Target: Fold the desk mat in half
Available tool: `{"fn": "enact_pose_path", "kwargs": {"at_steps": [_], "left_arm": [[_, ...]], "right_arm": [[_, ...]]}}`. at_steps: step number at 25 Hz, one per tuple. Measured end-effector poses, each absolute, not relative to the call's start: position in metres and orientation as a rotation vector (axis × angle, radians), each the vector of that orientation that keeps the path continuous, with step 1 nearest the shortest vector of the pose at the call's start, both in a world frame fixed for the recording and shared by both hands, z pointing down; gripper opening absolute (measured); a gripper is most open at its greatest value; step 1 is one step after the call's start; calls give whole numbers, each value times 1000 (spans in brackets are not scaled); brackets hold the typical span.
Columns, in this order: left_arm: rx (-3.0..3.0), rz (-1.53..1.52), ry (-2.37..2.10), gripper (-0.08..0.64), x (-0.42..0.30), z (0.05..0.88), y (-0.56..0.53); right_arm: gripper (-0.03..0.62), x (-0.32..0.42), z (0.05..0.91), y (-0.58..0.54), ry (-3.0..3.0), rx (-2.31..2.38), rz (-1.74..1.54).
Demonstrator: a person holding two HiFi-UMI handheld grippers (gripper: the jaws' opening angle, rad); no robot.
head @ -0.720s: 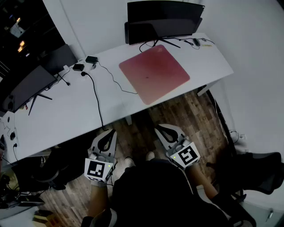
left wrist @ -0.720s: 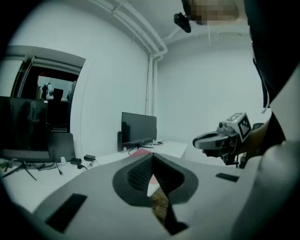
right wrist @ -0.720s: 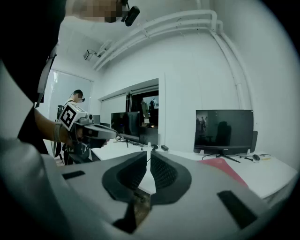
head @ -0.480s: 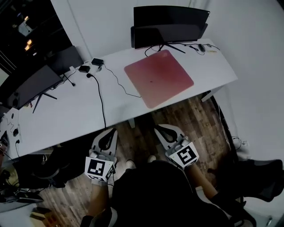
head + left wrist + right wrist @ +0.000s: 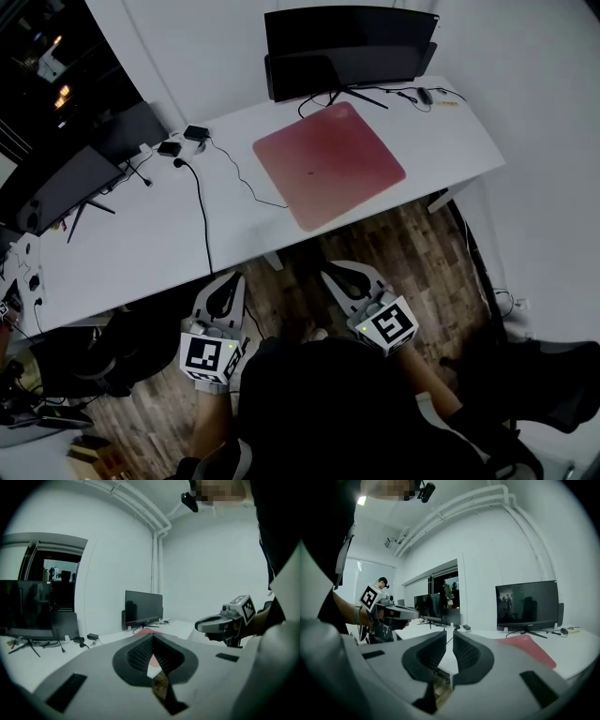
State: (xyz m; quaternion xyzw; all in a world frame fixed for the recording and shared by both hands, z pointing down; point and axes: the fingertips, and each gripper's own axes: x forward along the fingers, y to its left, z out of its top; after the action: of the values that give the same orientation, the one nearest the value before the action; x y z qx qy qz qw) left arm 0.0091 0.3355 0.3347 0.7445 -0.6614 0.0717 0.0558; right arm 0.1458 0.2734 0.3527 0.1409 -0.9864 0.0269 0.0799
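The red desk mat lies flat and unfolded on the white desk, in front of a dark monitor. Both grippers are held low over the wooden floor, short of the desk's near edge and apart from the mat. My left gripper is shut with nothing in it; its tips meet. My right gripper is shut and empty too, its tips nearly touching. The mat shows to the right of the right gripper's jaws. From the left gripper, only a sliver of the mat is visible.
A monitor stands behind the mat, with small items beside its foot. A black cable runs across the desk from power adapters. A second monitor stands at the left. A dark chair stands at the right.
The head view has shifted slightly. Both grippers stay in about the same place below the desk edge, and the mat lies as before.
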Motion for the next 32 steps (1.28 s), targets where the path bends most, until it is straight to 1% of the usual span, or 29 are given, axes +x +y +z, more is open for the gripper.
{"fn": "enact_pose_path", "kwargs": {"at_steps": [5,11,24,32], "left_arm": [[2235,215,-1991,2,16,347,317],[2256,201,-1956,2,5,357,285],[2340,230,-1794,2,-80,368,198],[2441,257,-1651,2,-117,379,160]], "right_arm": [[35,151,362,255,-2940,423,101],[37,139,366,227,-2901,449,104],[37,59,370,155,-2820,609,108],[38,19,386,127,-2739,746,149]]}}
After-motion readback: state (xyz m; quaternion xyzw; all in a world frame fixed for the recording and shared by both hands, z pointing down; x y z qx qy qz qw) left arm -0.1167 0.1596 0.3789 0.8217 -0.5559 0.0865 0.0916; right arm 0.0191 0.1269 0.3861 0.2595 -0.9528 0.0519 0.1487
